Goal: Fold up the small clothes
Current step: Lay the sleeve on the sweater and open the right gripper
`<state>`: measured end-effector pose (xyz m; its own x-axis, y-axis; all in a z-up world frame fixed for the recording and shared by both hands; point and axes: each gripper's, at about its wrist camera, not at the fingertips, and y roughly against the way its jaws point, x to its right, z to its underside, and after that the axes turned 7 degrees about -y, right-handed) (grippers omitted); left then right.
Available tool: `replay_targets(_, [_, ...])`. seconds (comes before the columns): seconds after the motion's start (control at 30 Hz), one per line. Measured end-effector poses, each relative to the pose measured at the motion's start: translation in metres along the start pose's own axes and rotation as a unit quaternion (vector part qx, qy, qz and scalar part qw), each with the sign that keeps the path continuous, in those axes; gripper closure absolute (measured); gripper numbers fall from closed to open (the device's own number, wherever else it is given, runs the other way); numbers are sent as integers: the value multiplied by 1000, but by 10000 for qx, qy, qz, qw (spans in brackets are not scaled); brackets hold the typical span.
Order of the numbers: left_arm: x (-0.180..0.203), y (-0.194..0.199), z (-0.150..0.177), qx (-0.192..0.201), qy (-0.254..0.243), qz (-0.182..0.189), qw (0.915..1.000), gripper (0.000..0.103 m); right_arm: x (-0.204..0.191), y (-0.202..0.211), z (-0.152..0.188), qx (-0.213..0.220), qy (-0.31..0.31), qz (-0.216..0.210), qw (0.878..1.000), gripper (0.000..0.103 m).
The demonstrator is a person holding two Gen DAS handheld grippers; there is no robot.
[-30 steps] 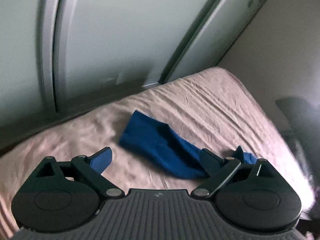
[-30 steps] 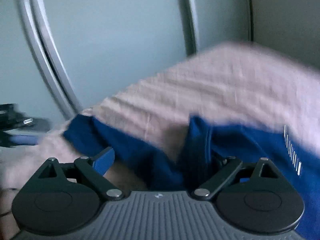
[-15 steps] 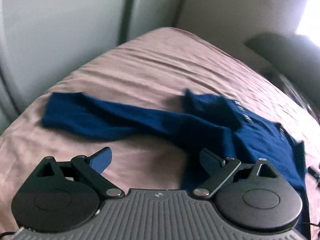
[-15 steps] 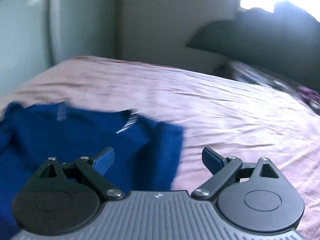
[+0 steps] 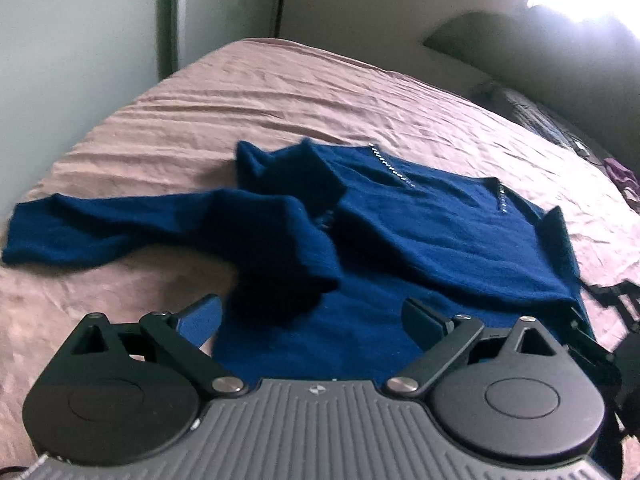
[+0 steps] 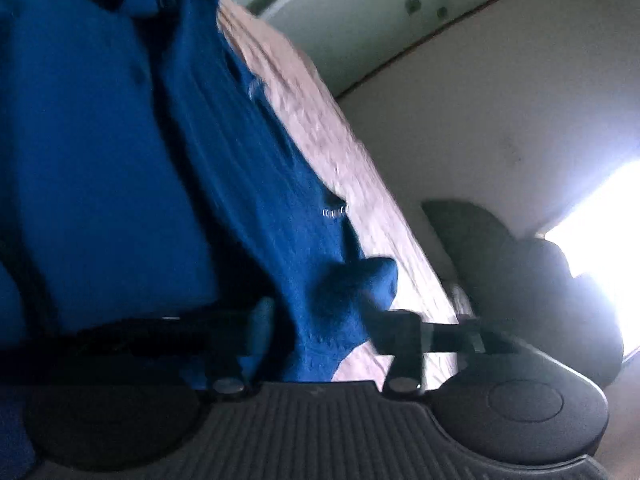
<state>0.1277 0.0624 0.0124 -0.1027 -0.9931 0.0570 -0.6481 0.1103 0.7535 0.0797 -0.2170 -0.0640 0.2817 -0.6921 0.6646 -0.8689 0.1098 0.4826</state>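
Blue sweater (image 5: pixel 420 232) sprawls across the bed (image 5: pixel 280 92), sleeve (image 5: pixel 100 228) stretched toward its left edge (left tongs (image 5: pixel 312 316) wide, right tongs (image 6: pixel 324 324) unreadable).

Rumpled dark-blue sweater (image 5: pixel 420 236) flat on pink bedsheet (image 5: pixel 280 92), one sleeve (image 5: pixel 100 232) stretched leftward.

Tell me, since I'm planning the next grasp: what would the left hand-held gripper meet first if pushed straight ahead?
Probably the dark blue knitted sweater: its bunched sleeve lies just ahead of the open left hand-held gripper. Depth is unclear.
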Motion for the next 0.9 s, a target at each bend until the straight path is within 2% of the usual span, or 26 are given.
replay_targets(0.03, [3, -1, 0, -3, -24, 0, 10000, 6, -2, -2, 2, 2, -129, -92, 9999, 90])
replay_targets(0.07, [6, -1, 0, -3, -58, -8, 10000, 6, 2, -1, 3, 16, -247, -96, 9996, 92])
replay_targets(0.2, [11, -4, 0, -14, -154, -81, 9998, 5, 21, 3, 12, 5, -666, 336, 9972, 95])
replay_targets(0.27, [12, -6, 0, -40, -152, -52, 9999, 6, 36, 4, 22, -219, -875, 570, 9943, 95])
replay_targets(0.33, [12, -8, 0, -60, -163, -21, 9998, 5, 53, 3, 36, -486, -1180, 598, 9900, 95])
replay_targets(0.43, [13, -12, 2, -115, -215, -59, 9997, 5, 78, -2, 56, -1040, -1998, -226, 9740, 92])
replay_targets(0.5, [11, -14, 3, -164, -249, -85, 9995, 5, 92, 6, 57, -1063, -2304, -581, 9655, 91])
replay_targets(0.57, [7, -14, 3, -146, -268, -143, 9994, 5, 111, 21, 51, -966, -2528, -1003, 9574, 81])
replay_targets(0.67, [3, -11, 0, -26, -240, -222, 9995, 5, 146, 41, 42, -366, -3231, -1221, 9377, 65])
replay_targets(0.77, [5, -10, -3, 10, -180, -97, 9998, 5, 175, 28, 33, 138, -4084, -1488, 9005, 61])
replay_targets(0.8, [7, -10, -3, 7, -167, -1, 9999, 5, 178, 14, 28, 156, -4202, -1578, 8935, 61])
replay_targets(0.9, [17, -11, -1, -52, -239, 224, 9994, 5, 173, -32, 13, -232, -4215, -1601, 8923, 61])
